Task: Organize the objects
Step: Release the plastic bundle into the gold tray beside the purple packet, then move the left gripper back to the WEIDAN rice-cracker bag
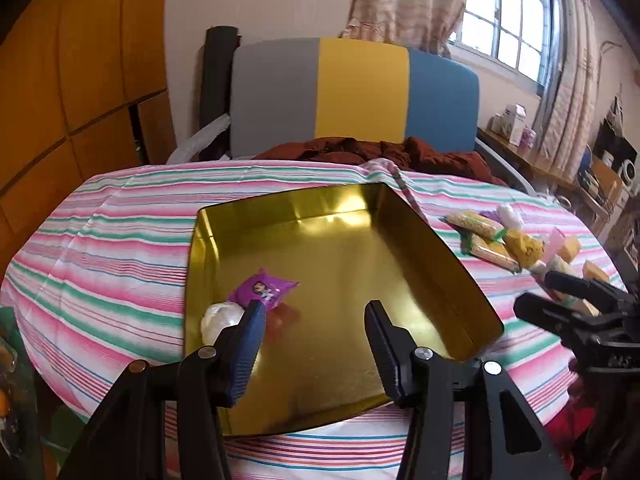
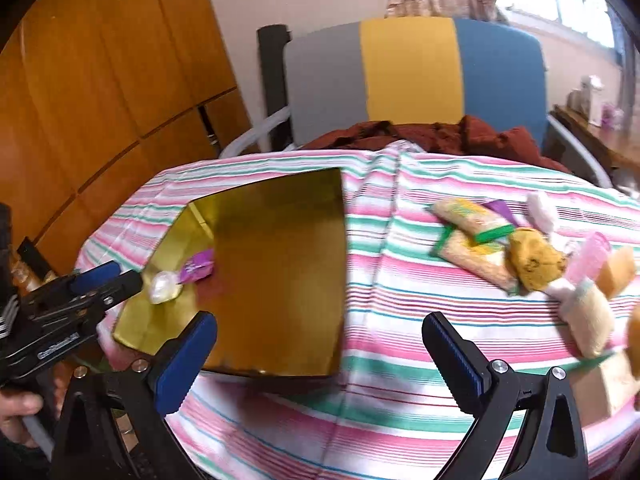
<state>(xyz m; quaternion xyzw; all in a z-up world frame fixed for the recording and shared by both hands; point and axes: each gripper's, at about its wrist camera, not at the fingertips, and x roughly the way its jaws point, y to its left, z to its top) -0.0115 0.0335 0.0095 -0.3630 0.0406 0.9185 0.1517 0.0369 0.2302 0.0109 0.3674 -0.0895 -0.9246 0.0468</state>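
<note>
Early stage. Shallow gold metal tin [image 1: 352, 276] mid-frame on striped tabletop [image 1: 120, 240] holds only purple candy packet [image 1: 262, 289] and white wrapped sweet [image 1: 220, 320]. Pile of wrapped snacks [image 2: 520, 256] right of frame, unsorted. Left gripper [image 1: 314, 320] released, empty, over tin; right gripper [image 2: 320, 344] released, empty, near pile.

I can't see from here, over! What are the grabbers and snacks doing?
Left gripper open over gold tin, empty. Right gripper open, empty. Purple packet, white candy in tin. Snack pile waiting, nothing blocking.
</note>
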